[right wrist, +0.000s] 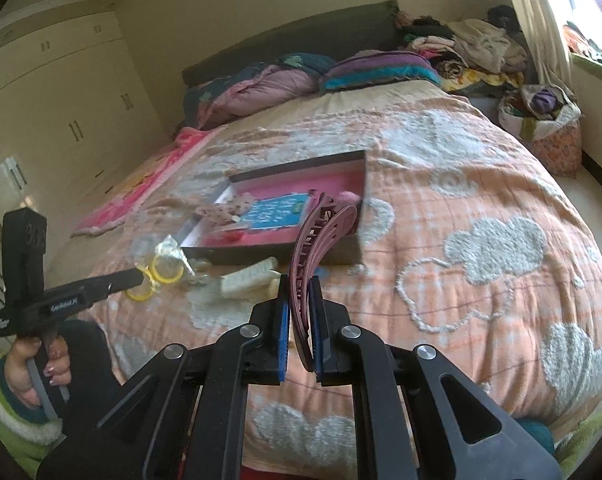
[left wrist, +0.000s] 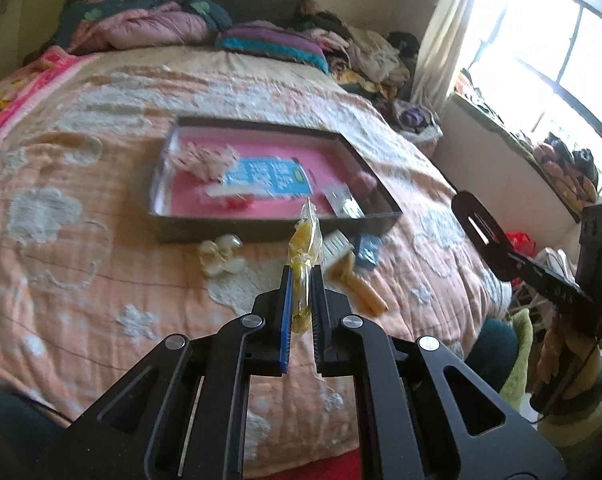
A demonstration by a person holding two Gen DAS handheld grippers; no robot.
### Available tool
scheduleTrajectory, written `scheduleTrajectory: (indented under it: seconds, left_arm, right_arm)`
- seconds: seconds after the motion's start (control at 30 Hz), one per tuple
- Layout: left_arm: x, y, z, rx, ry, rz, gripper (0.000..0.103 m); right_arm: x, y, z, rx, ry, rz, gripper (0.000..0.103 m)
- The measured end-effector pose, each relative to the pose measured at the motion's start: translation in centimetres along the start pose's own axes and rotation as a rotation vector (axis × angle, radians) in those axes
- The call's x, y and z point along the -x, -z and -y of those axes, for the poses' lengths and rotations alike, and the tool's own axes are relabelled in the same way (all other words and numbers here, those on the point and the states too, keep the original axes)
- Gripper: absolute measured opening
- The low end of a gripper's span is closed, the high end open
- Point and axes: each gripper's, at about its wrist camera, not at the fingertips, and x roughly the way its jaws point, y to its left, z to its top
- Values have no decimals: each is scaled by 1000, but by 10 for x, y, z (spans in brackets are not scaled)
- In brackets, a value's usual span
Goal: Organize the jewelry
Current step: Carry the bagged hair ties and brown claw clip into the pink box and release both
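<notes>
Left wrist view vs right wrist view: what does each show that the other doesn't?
Left wrist only: the left gripper with its jaws shut on a clear packet of yellow bangles, the window, and a small blue packet by the tray.

Right wrist only: the right gripper with its jaws shut on a maroon hair clip, the wardrobe doors, and the person's hand on the left tool.

Both: the pink-lined tray with its blue card, and the peach bedspread.

A tray (left wrist: 173, 224) sits mid-bed (left wrist: 81, 184); a brush (left wrist: 341, 248) lies just before it, pillows (left wrist: 269, 44) far behind.
</notes>
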Motion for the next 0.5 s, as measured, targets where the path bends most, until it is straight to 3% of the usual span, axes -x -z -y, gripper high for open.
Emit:
scheduleTrajectory:
  seconds: [0.5]
  left_arm:
    - [40,-22,-41,62,-86,149,3]
  right_arm:
    - [-17,-14,-59,128,-80,-22,8]
